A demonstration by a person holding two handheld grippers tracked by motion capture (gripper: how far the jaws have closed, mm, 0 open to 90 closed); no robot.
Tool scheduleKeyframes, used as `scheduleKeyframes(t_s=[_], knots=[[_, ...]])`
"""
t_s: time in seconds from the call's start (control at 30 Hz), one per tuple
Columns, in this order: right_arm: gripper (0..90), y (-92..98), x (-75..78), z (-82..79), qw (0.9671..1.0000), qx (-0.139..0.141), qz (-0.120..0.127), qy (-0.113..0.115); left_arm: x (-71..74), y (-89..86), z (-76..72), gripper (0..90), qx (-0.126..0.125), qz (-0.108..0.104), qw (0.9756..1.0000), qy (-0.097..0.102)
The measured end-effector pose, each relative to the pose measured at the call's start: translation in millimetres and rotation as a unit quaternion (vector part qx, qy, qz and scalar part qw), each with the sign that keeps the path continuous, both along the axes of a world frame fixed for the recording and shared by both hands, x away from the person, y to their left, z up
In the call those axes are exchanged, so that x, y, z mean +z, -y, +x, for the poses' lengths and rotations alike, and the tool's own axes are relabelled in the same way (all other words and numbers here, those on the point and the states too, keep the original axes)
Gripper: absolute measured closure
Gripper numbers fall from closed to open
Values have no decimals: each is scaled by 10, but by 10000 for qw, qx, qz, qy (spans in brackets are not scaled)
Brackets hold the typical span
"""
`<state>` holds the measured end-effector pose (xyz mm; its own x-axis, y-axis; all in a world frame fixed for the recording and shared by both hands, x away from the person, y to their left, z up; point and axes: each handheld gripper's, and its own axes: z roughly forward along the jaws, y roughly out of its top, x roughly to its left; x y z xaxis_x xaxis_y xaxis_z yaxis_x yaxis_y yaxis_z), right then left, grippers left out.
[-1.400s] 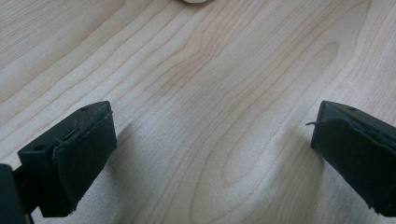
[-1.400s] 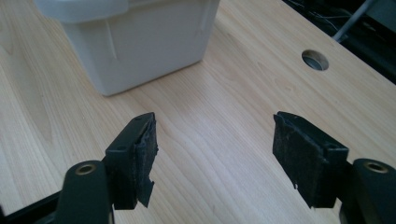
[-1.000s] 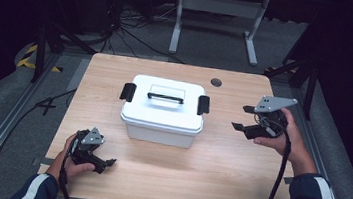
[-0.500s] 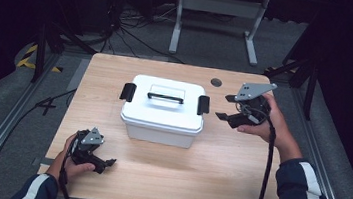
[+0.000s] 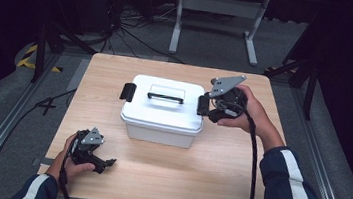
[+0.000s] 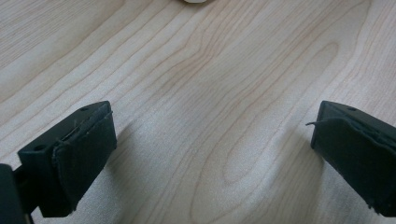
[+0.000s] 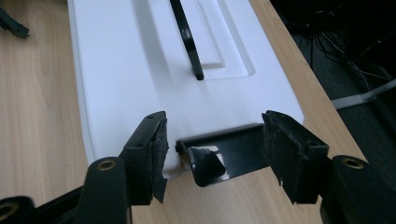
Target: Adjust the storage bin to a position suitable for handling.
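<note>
A white storage box [image 5: 163, 110] with a black carry handle [image 5: 165, 97] stands mid-table, a black latch on each end. My right gripper [image 5: 207, 108] is at the box's right end, open, its jaws on either side of the right latch [image 7: 224, 155] without closing on it. The box lid [image 7: 140, 70] and its handle [image 7: 187, 39] stretch away in the right gripper view. My left gripper [image 5: 107, 163] rests low near the table's front left corner, open, with bare wood between its fingers [image 6: 74, 154].
The box's left latch [image 5: 127, 91] is flipped outward. The wooden table [image 5: 216, 174] has open surface in front of the box. Cables trail from both grippers. A metal stand [image 5: 218, 6] and floor cables lie beyond the far edge.
My right gripper has moved left from the table's right side to the box's right latch, jaws now straddling it. The left gripper has stayed put.
</note>
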<state>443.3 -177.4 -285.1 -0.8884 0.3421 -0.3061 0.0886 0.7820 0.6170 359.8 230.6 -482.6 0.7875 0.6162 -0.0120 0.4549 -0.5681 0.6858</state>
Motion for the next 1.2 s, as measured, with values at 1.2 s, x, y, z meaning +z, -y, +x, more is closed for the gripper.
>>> scheduleKeyframes(t_s=[1.2], knots=[[593, -948, 40, 292, 9900, 624, -1241, -240, 0, -4, -1, 6, -17, -3, 10000, -12]])
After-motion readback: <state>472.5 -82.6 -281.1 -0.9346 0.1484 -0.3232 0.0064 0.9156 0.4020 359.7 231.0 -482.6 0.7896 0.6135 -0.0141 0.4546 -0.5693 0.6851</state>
